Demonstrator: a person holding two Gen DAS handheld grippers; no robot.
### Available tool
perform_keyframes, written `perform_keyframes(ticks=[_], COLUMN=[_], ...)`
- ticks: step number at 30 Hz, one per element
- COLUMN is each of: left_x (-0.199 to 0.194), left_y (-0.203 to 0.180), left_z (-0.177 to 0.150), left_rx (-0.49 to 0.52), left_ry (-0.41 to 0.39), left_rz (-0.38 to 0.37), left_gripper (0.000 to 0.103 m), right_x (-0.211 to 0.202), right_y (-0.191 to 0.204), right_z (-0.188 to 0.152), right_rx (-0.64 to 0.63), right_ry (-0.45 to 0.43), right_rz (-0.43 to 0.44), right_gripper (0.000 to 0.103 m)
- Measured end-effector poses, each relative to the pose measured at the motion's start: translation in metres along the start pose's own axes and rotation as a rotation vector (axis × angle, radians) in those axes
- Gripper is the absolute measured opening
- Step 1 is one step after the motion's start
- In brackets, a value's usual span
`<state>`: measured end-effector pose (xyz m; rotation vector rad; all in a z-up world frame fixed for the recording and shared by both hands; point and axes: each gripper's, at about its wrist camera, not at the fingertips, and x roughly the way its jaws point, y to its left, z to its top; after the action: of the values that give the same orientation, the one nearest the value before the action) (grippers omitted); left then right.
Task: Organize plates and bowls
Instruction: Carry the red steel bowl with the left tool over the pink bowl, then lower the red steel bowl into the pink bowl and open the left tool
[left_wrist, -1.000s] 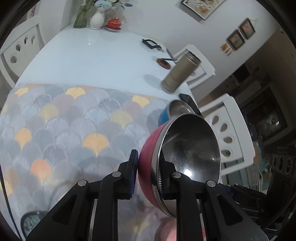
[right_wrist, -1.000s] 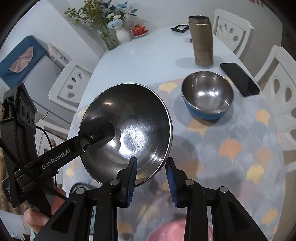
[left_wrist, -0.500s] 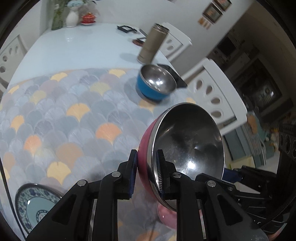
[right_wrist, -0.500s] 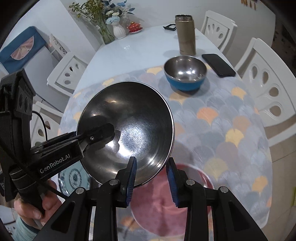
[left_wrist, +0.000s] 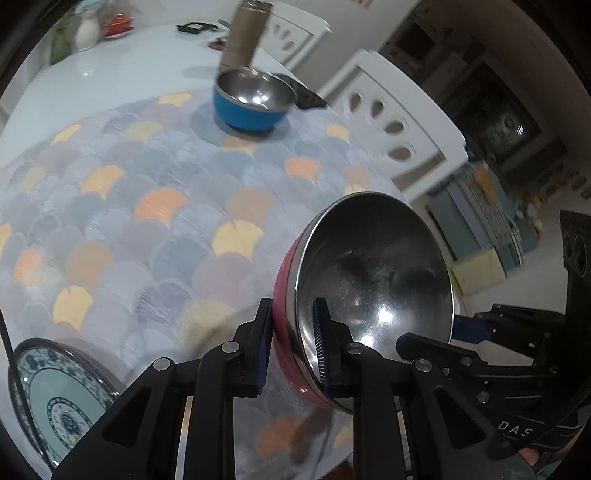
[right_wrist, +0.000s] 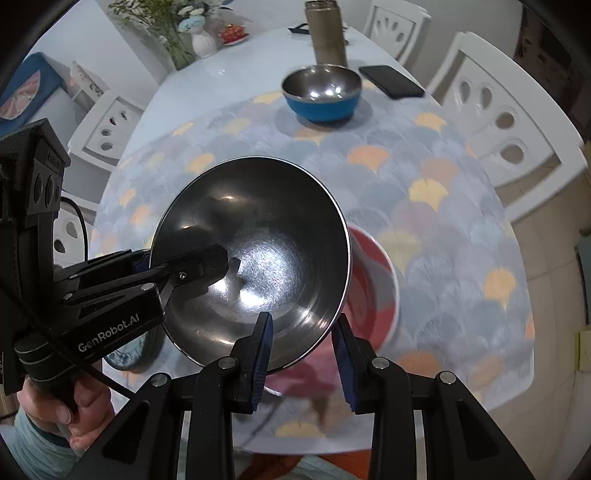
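Note:
A pink bowl with a steel inside (left_wrist: 373, 273) hangs tilted above the scallop-patterned mat (left_wrist: 155, 229). My left gripper (left_wrist: 291, 332) is shut on its near rim, one pad on the pink wall, one inside. In the right wrist view the same bowl (right_wrist: 266, 229) fills the middle; my right gripper (right_wrist: 303, 332) straddles its lower rim and grips it. Beneath it a second pink dish (right_wrist: 373, 269) rests on the mat. A blue bowl (left_wrist: 251, 110) with a steel inside stands at the mat's far edge. A blue-and-white patterned plate (left_wrist: 55, 398) lies near left.
A tall metal flask (right_wrist: 327, 33) and a black phone (right_wrist: 391, 81) sit behind the blue bowl (right_wrist: 321, 107). White chairs (right_wrist: 498, 118) ring the table; a vase with flowers (right_wrist: 203, 42) stands at the far end. A hand (right_wrist: 74, 413) holds the left gripper (right_wrist: 184, 264).
Both grippers carried the pink bowl back toward the table's near edge. The blue bowl now lies farther off, and the patterned plate and the second pink dish have come into view.

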<state>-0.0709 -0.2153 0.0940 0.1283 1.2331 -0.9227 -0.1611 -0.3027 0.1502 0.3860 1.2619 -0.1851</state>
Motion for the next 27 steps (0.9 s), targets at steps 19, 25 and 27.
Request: perform_keyframes(ticks=[19,25,27], left_x=[0.039,0.042,0.040], left_y=[-0.025,-0.022,-0.023], left_z=[-0.013,-0.011,-0.008], left_rx=[0.078,0.065,0.083], left_ry=[0.095,0.095,0.082], left_rz=[0.044,0.067,0.097], left_gripper=[0.017,0.021,0.024], right_x=[0.008,0.014,0.014], right_y=[-0.026,-0.028,-0.028], right_z=[-0.032,-0.030,-0.029], right_rx=[0.095,0.095,0.089], right_ry=[0.046,0.061,0.062], right_rz=[-0.046,-0.025,-0.024], right_gripper=[0.033,0.033,0.033])
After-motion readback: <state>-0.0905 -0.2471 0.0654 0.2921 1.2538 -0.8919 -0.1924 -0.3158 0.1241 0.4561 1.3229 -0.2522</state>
